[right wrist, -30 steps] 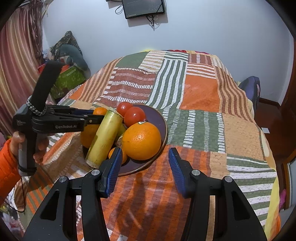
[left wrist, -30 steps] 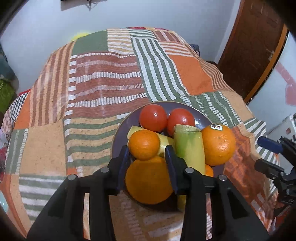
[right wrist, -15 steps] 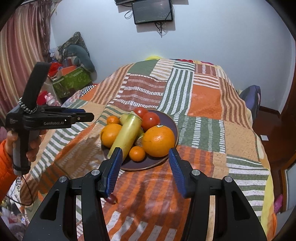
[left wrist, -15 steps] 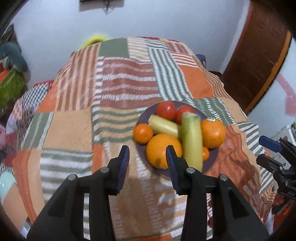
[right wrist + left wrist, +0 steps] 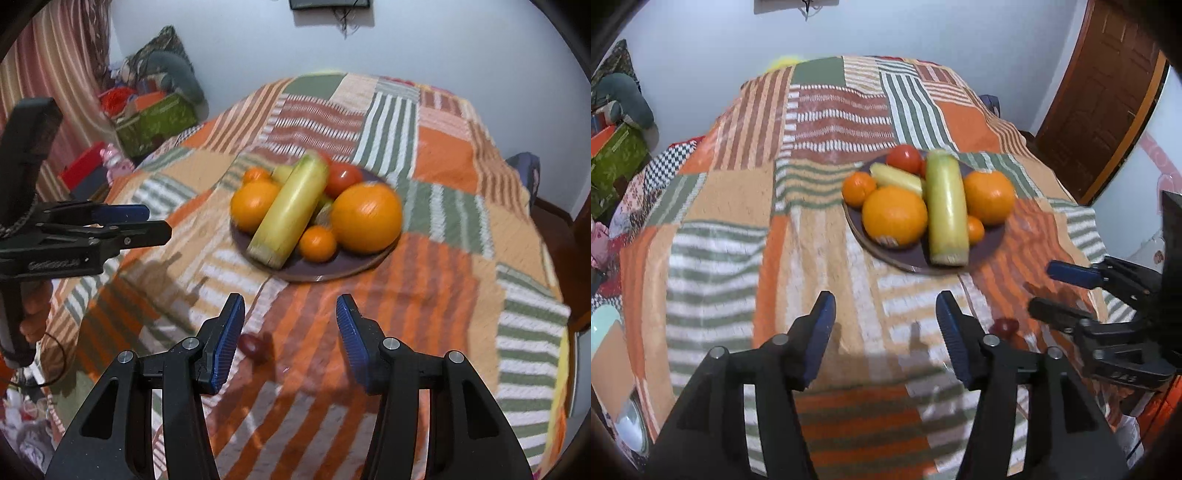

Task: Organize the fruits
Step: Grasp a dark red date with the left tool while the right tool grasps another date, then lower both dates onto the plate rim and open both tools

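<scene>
A dark plate (image 5: 912, 260) (image 5: 332, 269) on the patchwork bedspread holds two big oranges (image 5: 894, 216) (image 5: 365, 218), small mandarins (image 5: 857, 188), tomatoes (image 5: 904, 158), and a long pale green squash (image 5: 946, 210) (image 5: 291, 210). A small dark red fruit (image 5: 1005, 326) (image 5: 254, 346) lies on the cloth in front of the plate. My left gripper (image 5: 884, 314) is open and empty, well short of the plate; it also shows in the right wrist view (image 5: 147, 221). My right gripper (image 5: 290, 317) is open and empty, the red fruit just inside its left finger.
The bedspread (image 5: 738, 206) covers a bed that drops off at all sides. Boxes and clutter (image 5: 155, 122) stand on the left by the curtain. A wooden door (image 5: 1097, 103) is on the right. A screen hangs on the far wall (image 5: 328, 3).
Both grippers have pulled back and up from the plate, so it looks smaller and farther. The small red fruit on the cloth has come into view.
</scene>
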